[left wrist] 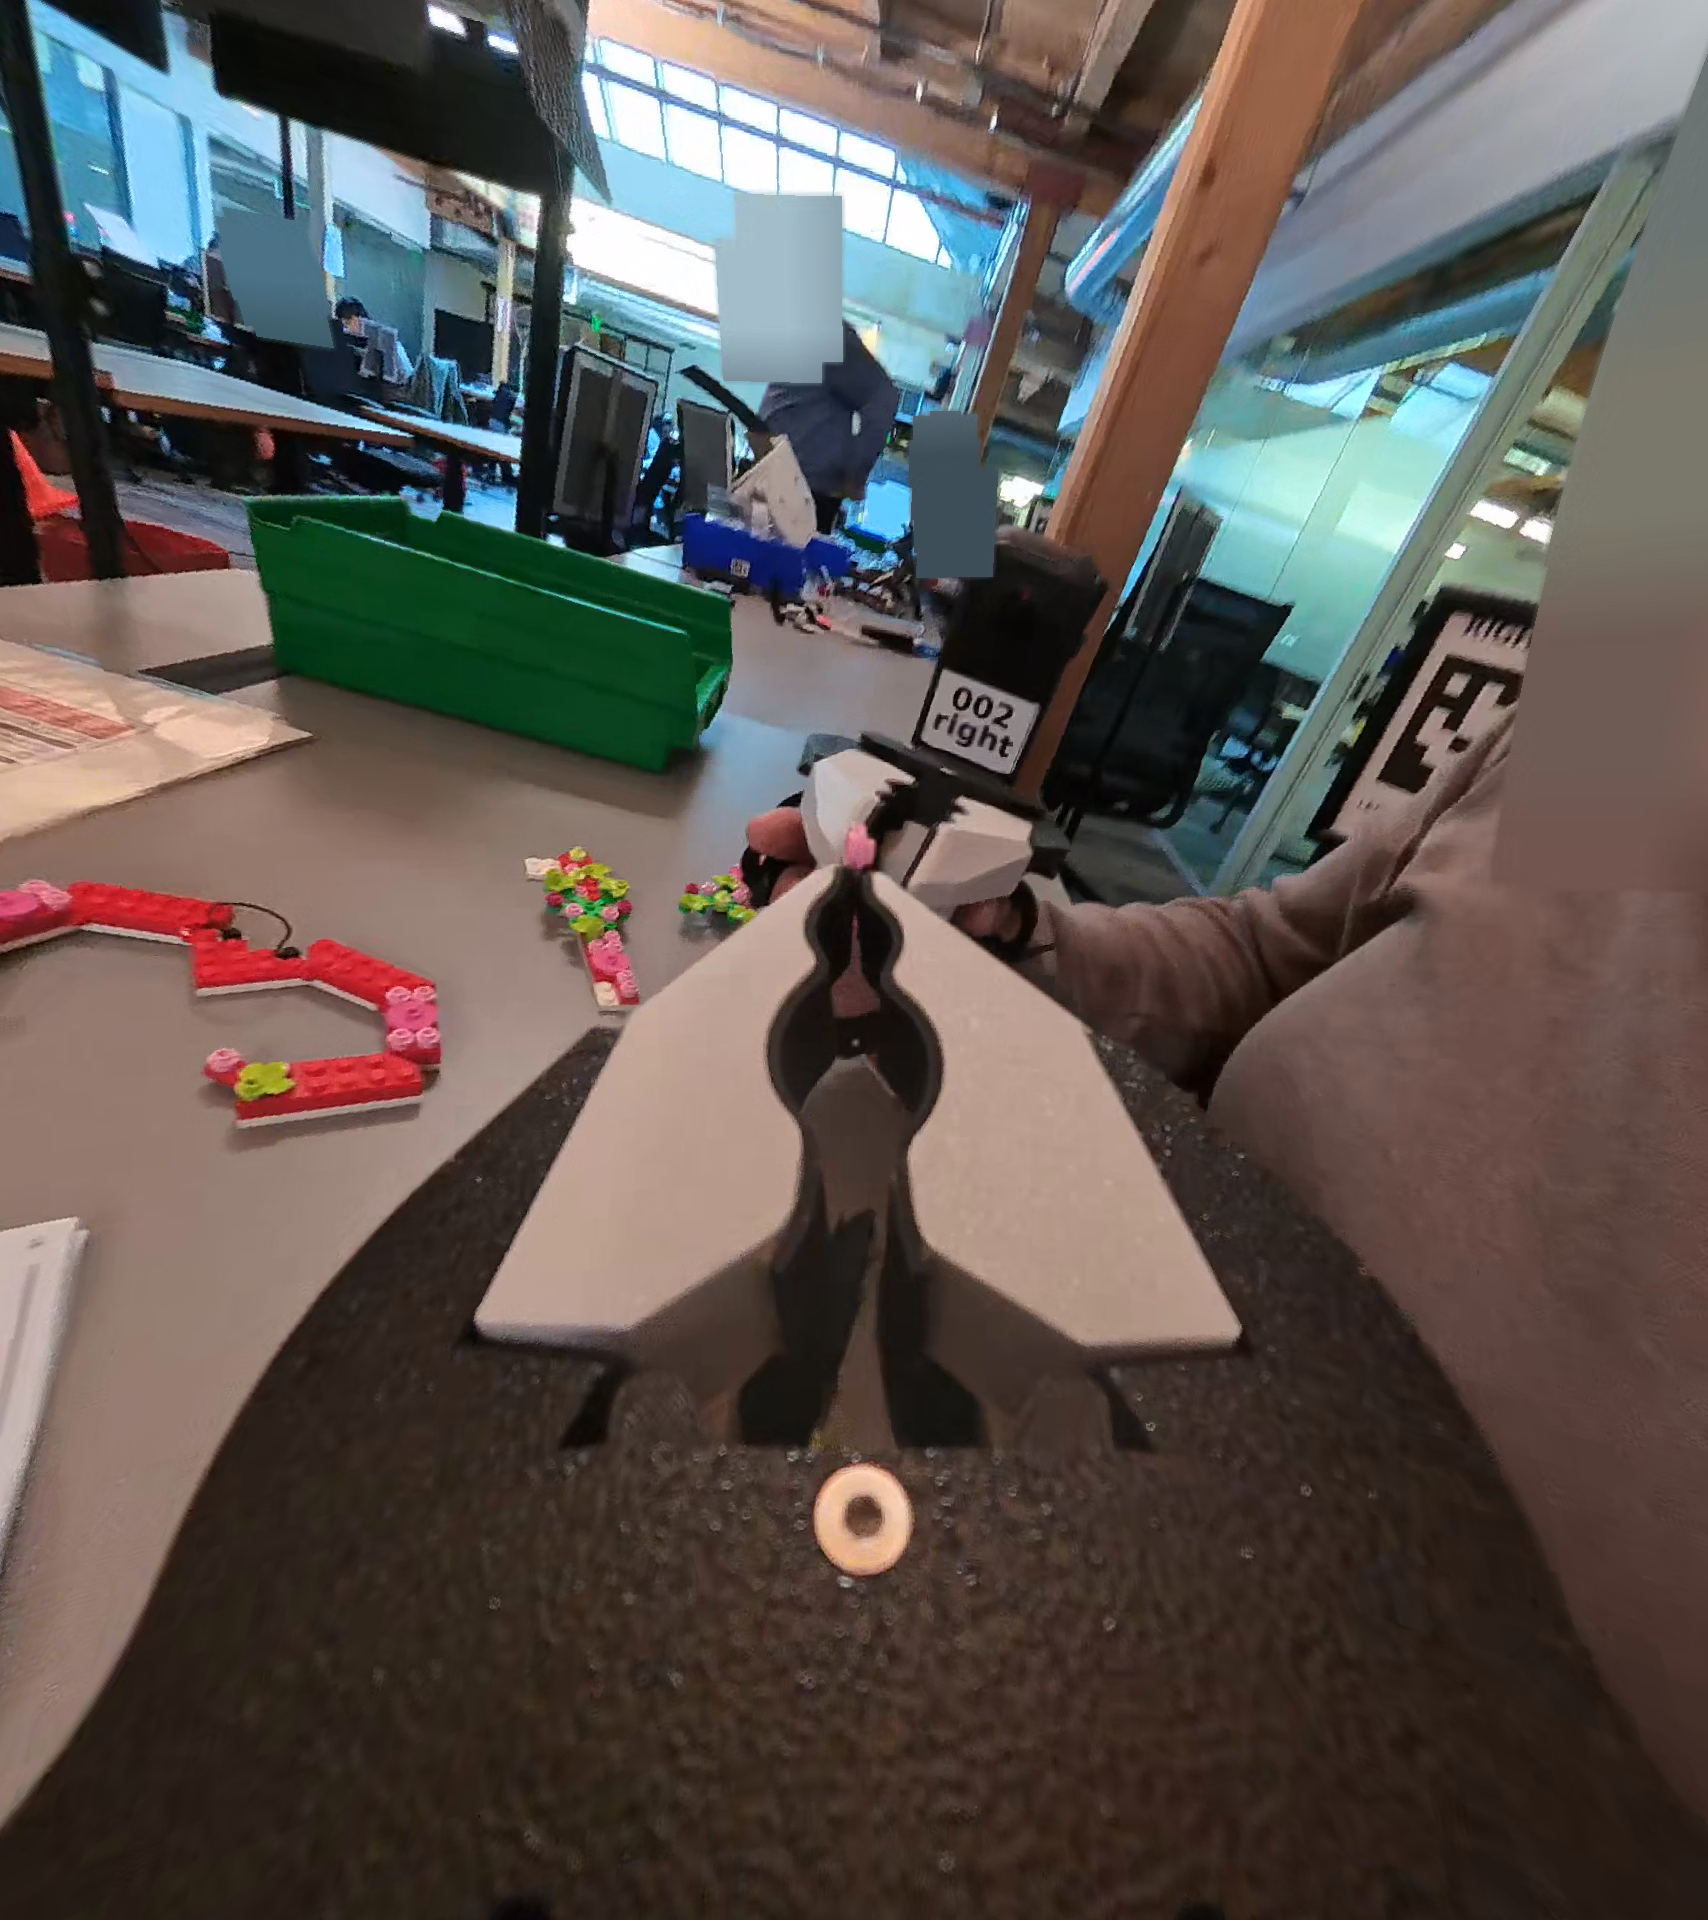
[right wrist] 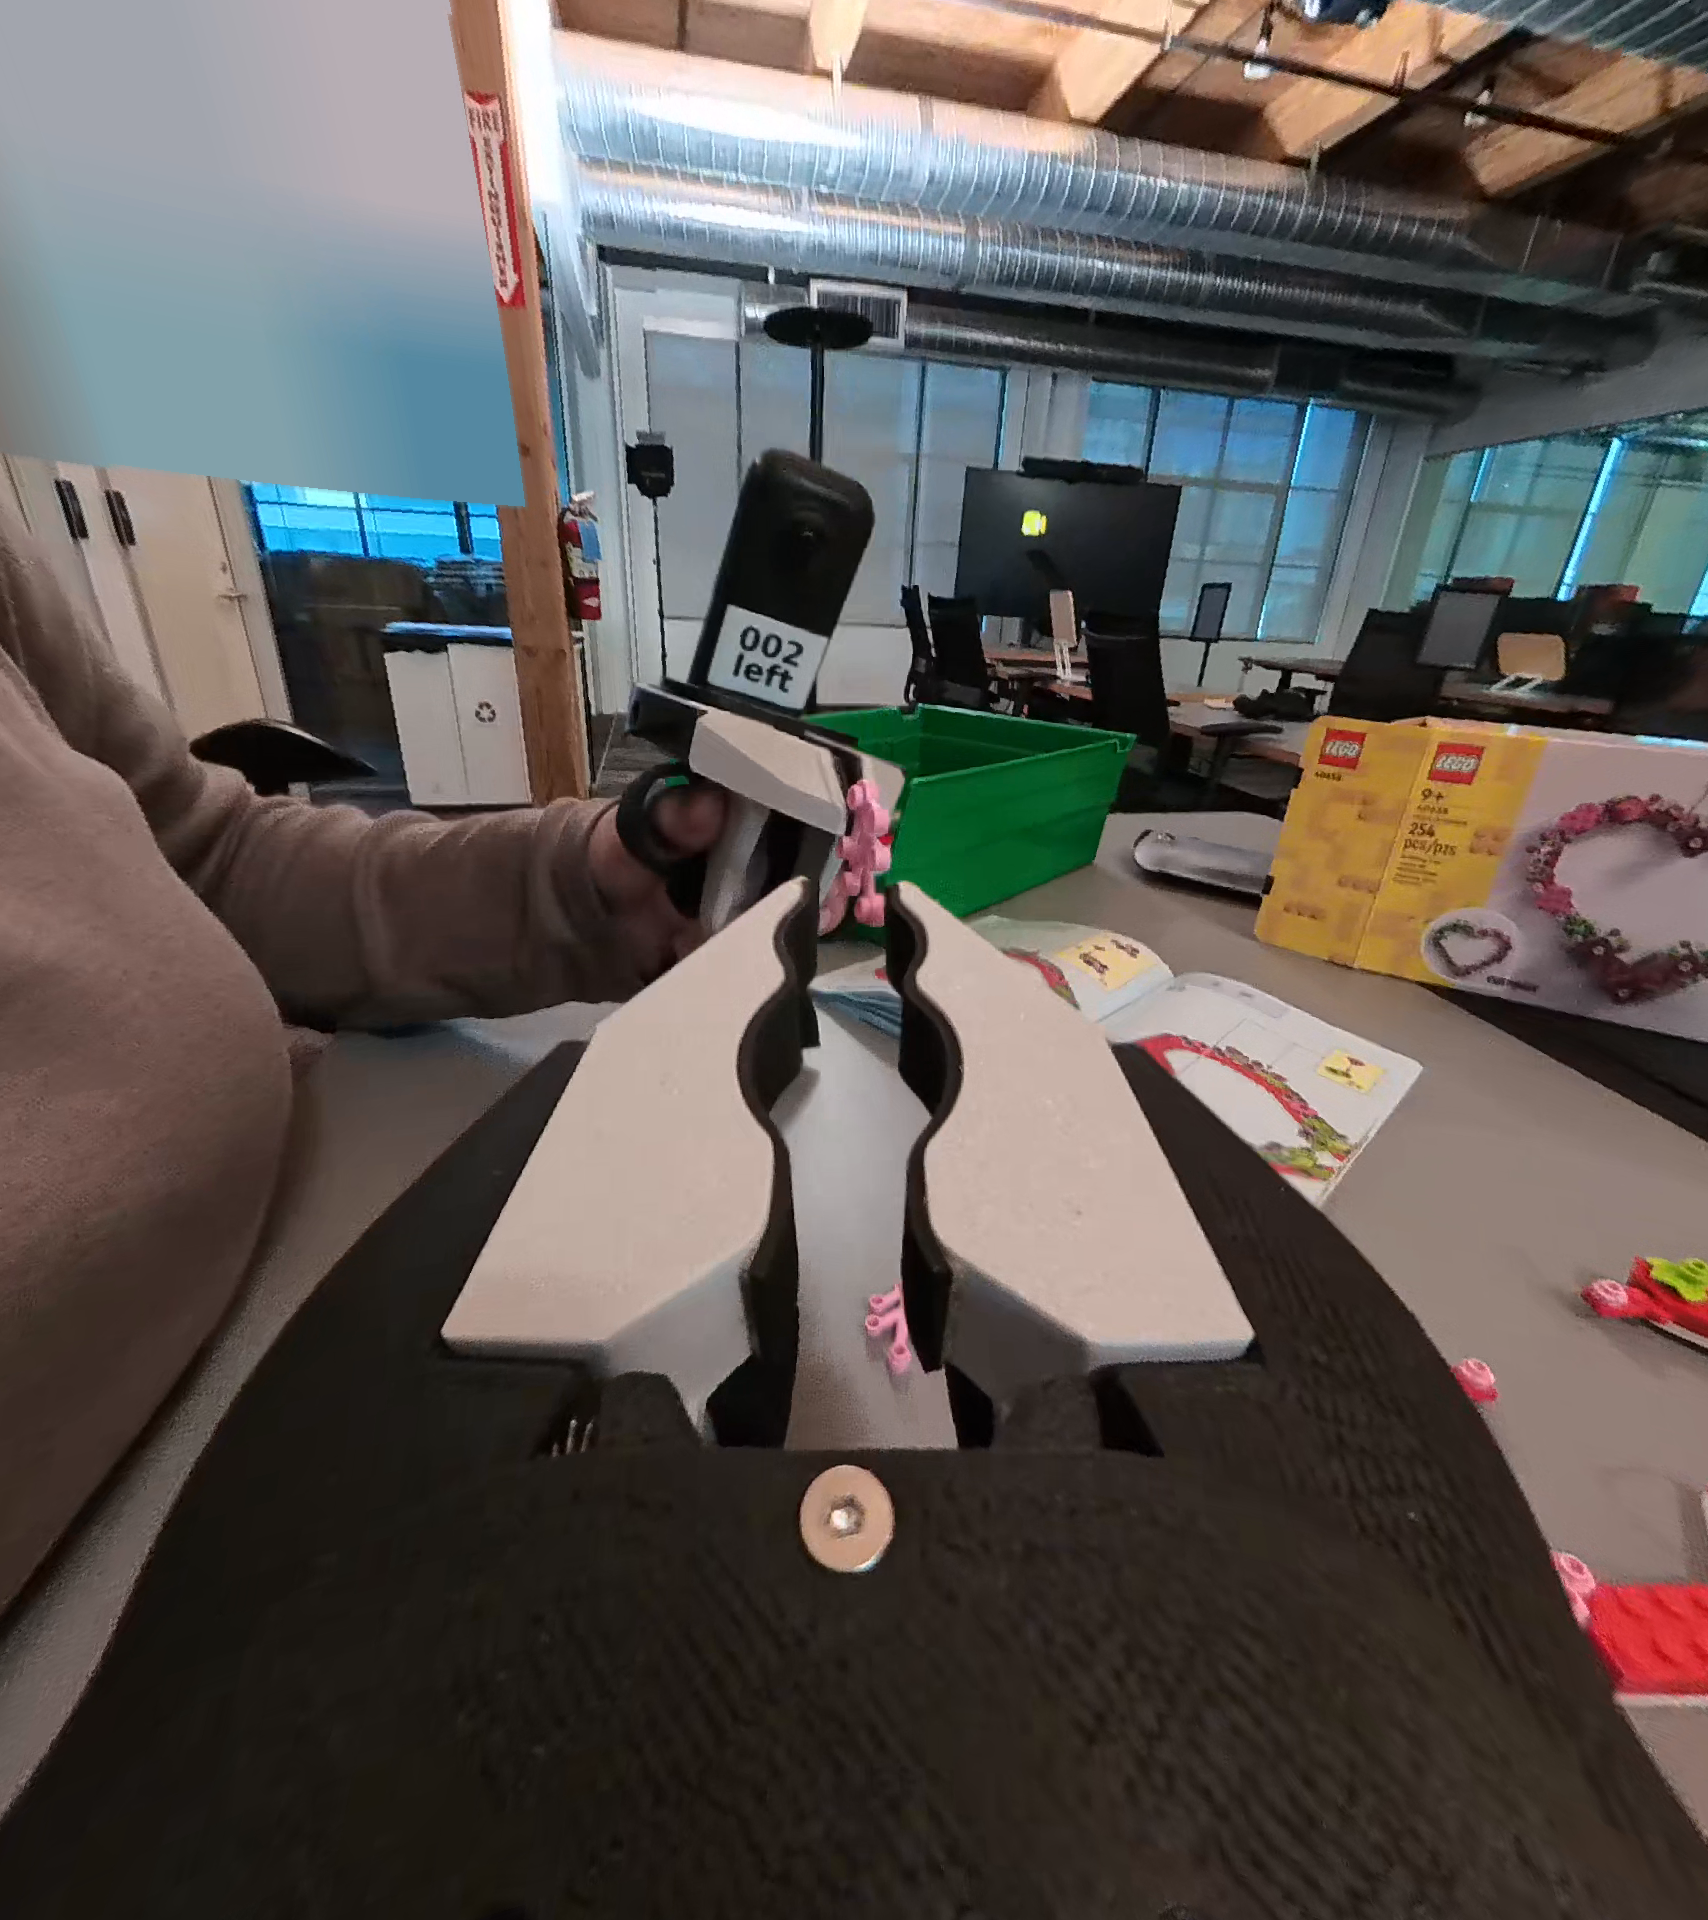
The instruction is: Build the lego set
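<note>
My left gripper (left wrist: 855, 883) is shut on a pink flower-stem piece (left wrist: 858, 847) and holds it above the table; the piece also shows in the right wrist view (right wrist: 862, 857). My right gripper (right wrist: 851, 906) faces it tip to tip, jaws a little apart, with the pink piece just beyond its tips. The red heart frame lies in two parts (left wrist: 29, 930) (left wrist: 341, 1003) on the grey table at the left. A flowered strip (left wrist: 592, 920) and a small flower cluster (left wrist: 720, 896) lie behind the left gripper's tips. Another pink stem piece (right wrist: 889, 1325) lies on the table under my right gripper.
A green bin (left wrist: 497, 634) stands at the back of the table. The set's box (right wrist: 1515, 862) and an open instruction booklet (right wrist: 1245, 1060) lie to the right. A plastic bag (left wrist: 19, 717) lies far left. A person's sleeved arm (left wrist: 1193, 956) is close on the right. Only a small space, under 4 cm, lies between the two pairs of fingers.
</note>
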Motion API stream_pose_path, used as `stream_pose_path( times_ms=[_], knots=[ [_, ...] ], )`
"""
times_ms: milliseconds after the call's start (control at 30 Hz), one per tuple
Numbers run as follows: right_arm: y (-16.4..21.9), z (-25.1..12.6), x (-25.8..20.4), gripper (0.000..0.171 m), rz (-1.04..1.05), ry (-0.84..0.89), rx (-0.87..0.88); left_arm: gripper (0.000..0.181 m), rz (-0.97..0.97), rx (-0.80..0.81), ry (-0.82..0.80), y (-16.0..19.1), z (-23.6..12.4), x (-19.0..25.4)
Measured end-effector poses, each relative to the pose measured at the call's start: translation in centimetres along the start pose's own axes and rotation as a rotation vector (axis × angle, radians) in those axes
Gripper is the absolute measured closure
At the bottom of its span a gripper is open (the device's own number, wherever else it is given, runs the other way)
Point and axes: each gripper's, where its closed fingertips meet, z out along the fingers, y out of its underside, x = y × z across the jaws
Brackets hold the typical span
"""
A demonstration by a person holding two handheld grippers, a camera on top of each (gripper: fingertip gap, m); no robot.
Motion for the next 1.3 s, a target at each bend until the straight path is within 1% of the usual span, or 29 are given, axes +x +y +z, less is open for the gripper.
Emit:
stream_pose_path(
  times_ms=[67, 167, 267, 367, 400, 433, 500, 633, 667, 700, 733, 800, 867, 900, 1033, 1100, 1200, 1300],
  knots=[
    [0.2, 0.1, -0.2, 0.162, 0.007, -0.011, -0.007, 0.181, -0.028, 0.026, 0.013, 0.1, 0.0, -0.1],
    [0.3, 0.3, -0.3, 0.163, 0.023, -0.015, -0.008, 0.181, -0.029, 0.024, 0.015, 0.4, 0.1, -0.4],
    [0.9, 0.3, 0.8, 0.159, -0.016, 0.054, -0.044, 0.181, -0.033, 0.025, 0.022, 0.5, 0.1, -0.5],
    [1.5, 0.6, 0.7, 0.156, 0.011, 0.044, -0.073, 0.181, -0.044, 0.038, 0.050, 0.4, 0.3, -0.2],
    [1.7, 0.7, 0.6, 0.159, 0.022, 0.037, -0.077, 0.181, -0.046, 0.036, 0.056, 0.5, 0.3, -0.2],
    [1.9, 0.8, 0.6, 0.166, 0.025, 0.032, -0.082, 0.181, -0.044, 0.033, 0.054, 0.6, 0.4, -0.2],
    [2.3, 0.8, 0.7, 0.171, 0.019, 0.034, -0.106, 0.181, -0.048, 0.028, 0.052, 0.8, 0.5, -0.3],
    [2.5, 0.6, 1.1, 0.171, -0.015, 0.058, -0.133, 0.181, -0.058, 0.034, 0.016, 0.9, 0.1, -1.0],
    [2.5, 0.5, 1.3, 0.171, -0.067, 0.083, -0.146, 0.176, -0.054, 0.031, 0.009, 1.0, 0.0, -1.2],
    [2.6, 0.3, 1.6, 0.171, -0.155, 0.116, -0.172, 0.168, -0.050, 0.029, -0.005, 1.0, -0.2, -1.4],
    [2.7, 0.2, 1.8, 0.171, -0.275, 0.154, -0.203, 0.164, -0.044, 0.027, -0.016, 1.1, -0.4, -1.5],
    [3.2, -0.1, 1.9, 0.171, -0.535, 0.203, -0.283, 0.175, -0.030, 0.022, -0.038, 1.2, -0.7, -1.8],
    [3.6, -0.1, 1.9, 0.171, -0.705, 0.235, -0.335, 0.181, -0.024, 0.002, -0.073, 1.6, -0.8, -2.4],
    [3.8, 0.0, 1.8, 0.171, -0.736, 0.241, -0.354, 0.181, -0.019, -0.023, -0.099, 1.9, -0.9, -2.9],
    [4.9, -0.2, 2.9, 0.171, -0.702, 0.278, -0.423, 0.181, -0.001, -0.101, -0.202, 3.2, -1.4, -4.7],
    [5.0, -1.0, 4.2, 0.171, -0.677, 0.349, -0.456, 0.181, 0.003, -0.111, -0.264, 3.6, -1.8, -5.7],
    [4.9, -2.0, 6.0, 0.171, -0.631, 0.456, -0.482, 0.181, 0.018, -0.128, -0.409, 4.0, -3.0, -7.9],
    [4.9, -2.9, 7.2, 0.171, -0.553, 0.524, -0.484, 0.181, 0.067, -0.109, -0.534, 3.8, -4.4, -9.7]
  ],
)
